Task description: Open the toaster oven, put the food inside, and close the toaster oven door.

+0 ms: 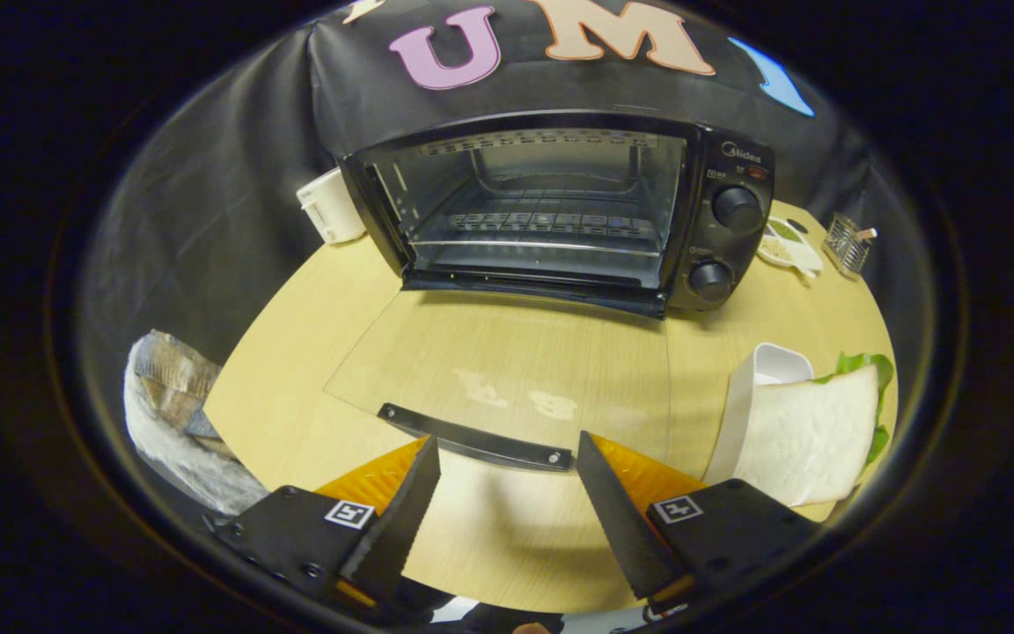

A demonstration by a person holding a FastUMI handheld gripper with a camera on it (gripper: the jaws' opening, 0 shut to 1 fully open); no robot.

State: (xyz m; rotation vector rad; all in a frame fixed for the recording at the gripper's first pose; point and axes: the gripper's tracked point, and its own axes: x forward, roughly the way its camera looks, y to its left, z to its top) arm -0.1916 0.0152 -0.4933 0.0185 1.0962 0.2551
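Pale wood-grain tabletop (296,370), round-edged, carries one black toaster oven (560,202) against the dark cloth wall. Its glass door (507,370) lies folded flat, its handle (472,436) just ahead of the gripper (507,458), whose fingers are spread apart with nothing between them. One sandwich (811,436) of soft white bread and lettuce leans in a white dish (749,387) to the right. Two round knobs (736,208) sit on the oven's panel.
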